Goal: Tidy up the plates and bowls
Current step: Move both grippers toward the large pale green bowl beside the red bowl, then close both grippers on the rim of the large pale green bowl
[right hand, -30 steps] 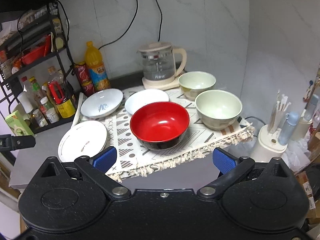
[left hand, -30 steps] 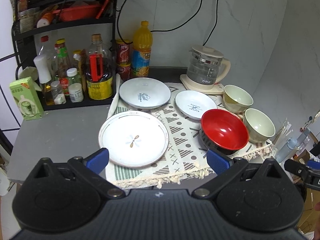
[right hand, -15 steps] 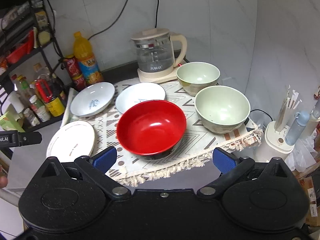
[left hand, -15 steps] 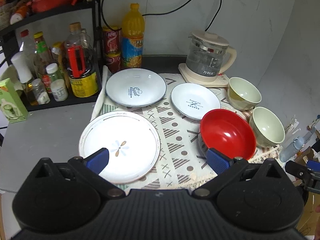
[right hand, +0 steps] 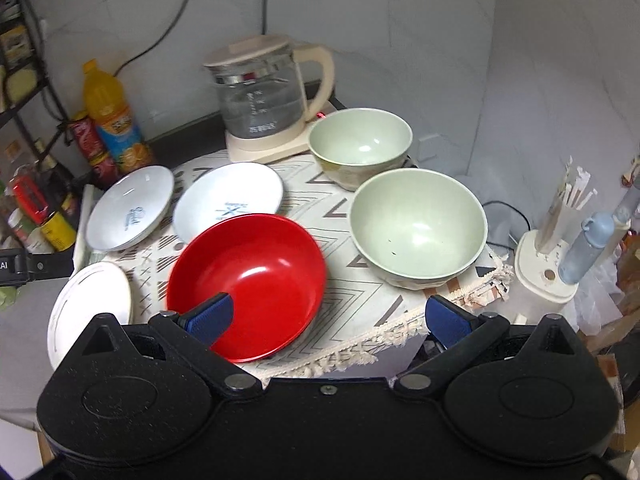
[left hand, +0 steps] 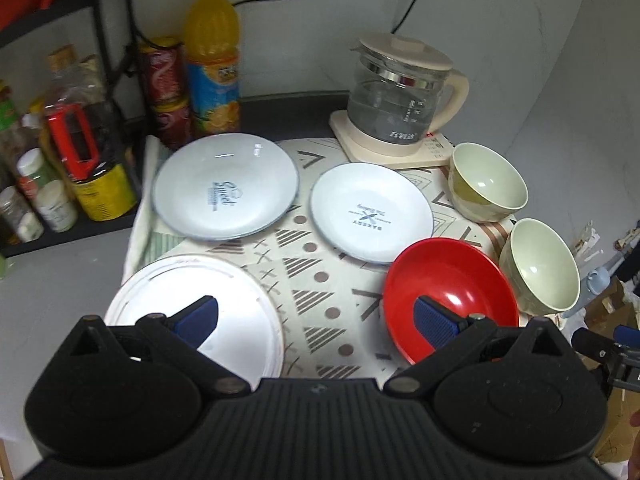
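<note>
On the patterned mat (left hand: 320, 280) lie a large white plate (left hand: 224, 304) at front left, two pale blue plates (left hand: 226, 196) (left hand: 372, 212) behind it, a red bowl (left hand: 448, 288) (right hand: 256, 276) at front right, and two pale green bowls (right hand: 418, 226) (right hand: 360, 146) to the right. My left gripper (left hand: 316, 320) is open and empty, low over the mat between the white plate and the red bowl. My right gripper (right hand: 328, 320) is open and empty, above the mat's front edge with its left finger over the red bowl.
A glass kettle (left hand: 396, 96) on its base stands behind the plates. Bottles and cans (left hand: 212, 60) crowd the back left beside a black rack. A holder with chopsticks and a blue bottle (right hand: 560, 240) stands off the counter's right edge. The wall closes in at back and right.
Both grippers have moved forward and down toward the dishes, which now look larger. The left fingers now overlap the white plate and red bowl; the right one sits over the red bowl.
</note>
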Tool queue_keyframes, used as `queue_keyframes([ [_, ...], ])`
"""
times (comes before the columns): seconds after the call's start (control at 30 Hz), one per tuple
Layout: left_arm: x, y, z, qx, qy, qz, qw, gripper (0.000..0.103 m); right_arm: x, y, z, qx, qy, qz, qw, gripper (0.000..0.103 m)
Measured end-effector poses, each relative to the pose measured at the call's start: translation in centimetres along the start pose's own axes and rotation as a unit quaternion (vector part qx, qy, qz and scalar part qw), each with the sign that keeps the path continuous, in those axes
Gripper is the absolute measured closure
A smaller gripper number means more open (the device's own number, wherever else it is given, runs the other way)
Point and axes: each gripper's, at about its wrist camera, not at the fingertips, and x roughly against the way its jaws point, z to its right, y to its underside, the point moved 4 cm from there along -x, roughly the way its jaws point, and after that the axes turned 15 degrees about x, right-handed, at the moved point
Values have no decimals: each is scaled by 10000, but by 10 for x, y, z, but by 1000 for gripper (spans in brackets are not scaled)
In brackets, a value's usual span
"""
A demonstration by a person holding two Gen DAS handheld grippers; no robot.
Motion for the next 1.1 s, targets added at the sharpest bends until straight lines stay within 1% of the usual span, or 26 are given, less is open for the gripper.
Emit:
queue_keyframes([
  [0.07, -10, -7, 4, -55, -31, -70, 10000, 0, -6, -2, 4, -53, 95, -84, 9999, 0],
  [0.2, -26, -20, 16, -174, 71, -260, 9995, 1, -15, -8, 13, -185, 167, -145, 9996, 0],
  [0.33, -46, -27, 30, -349, 114, -454, 9983, 1, -27, -12, 27, -403, 327, -248, 9983, 0],
  [0.4, -54, -30, 36, -390, 116, -524, 9978, 2, -33, -13, 32, -455, 399, -313, 9977, 0],
  [0.53, -62, -34, 54, -550, 237, -543, 9967, 2, -41, -11, 45, -733, 371, -415, 9958, 0],
  [0.63, -72, -35, 68, -611, 288, -656, 9956, 2, -44, -10, 54, -823, 508, -463, 9942, 0],
  [0.73, -77, -38, 82, -672, 350, -691, 9947, 2, -47, -9, 66, -996, 486, -430, 9929, 0],
  [0.83, -80, -41, 99, -725, 460, -703, 9938, 2, -51, -9, 81, -1162, 559, -464, 9906, 0],
  [0.93, -86, -44, 116, -798, 539, -717, 9928, 3, -56, -10, 96, -1290, 588, -456, 9889, 2],
  [1.0, -90, -45, 127, -799, 631, -735, 9921, 3, -60, -11, 106, -1362, 618, -503, 9875, 6],
  [1.1, -98, -44, 148, -904, 715, -757, 9905, 4, -63, -14, 120, -1364, 628, -464, 9876, 6],
])
